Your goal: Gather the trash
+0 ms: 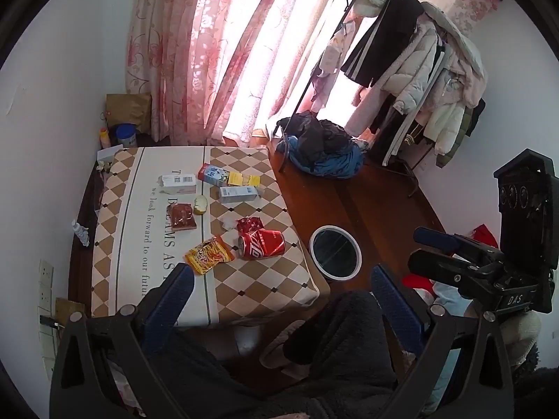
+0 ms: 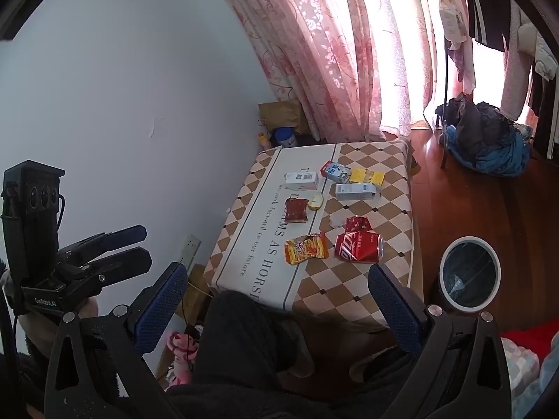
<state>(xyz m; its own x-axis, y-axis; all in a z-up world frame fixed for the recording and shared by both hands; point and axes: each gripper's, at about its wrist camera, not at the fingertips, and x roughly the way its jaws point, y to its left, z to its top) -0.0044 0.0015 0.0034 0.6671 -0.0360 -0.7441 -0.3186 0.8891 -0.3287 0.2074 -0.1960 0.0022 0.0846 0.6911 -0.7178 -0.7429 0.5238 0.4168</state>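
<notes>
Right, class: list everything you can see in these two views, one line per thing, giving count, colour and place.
Table: one, checked brown-and-cream cloth, against the wall.
Cola can: one, red, crushed, lying on the table's near part.
Snack packet: one, orange-yellow, left of the can.
Red wrapper: one, just behind the can.
Dark red packet: one, mid-table.
Cartons: three, white and blue, far end.
Yellow packet: one, far end.
Bin: one, white rim, dark liner, on the floor right of the table.
Curtains: pink floral, at the window.
Clothes pile: dark and blue, on the floor.
Left hand-held gripper: open.
Right hand-held gripper: open.
</notes>
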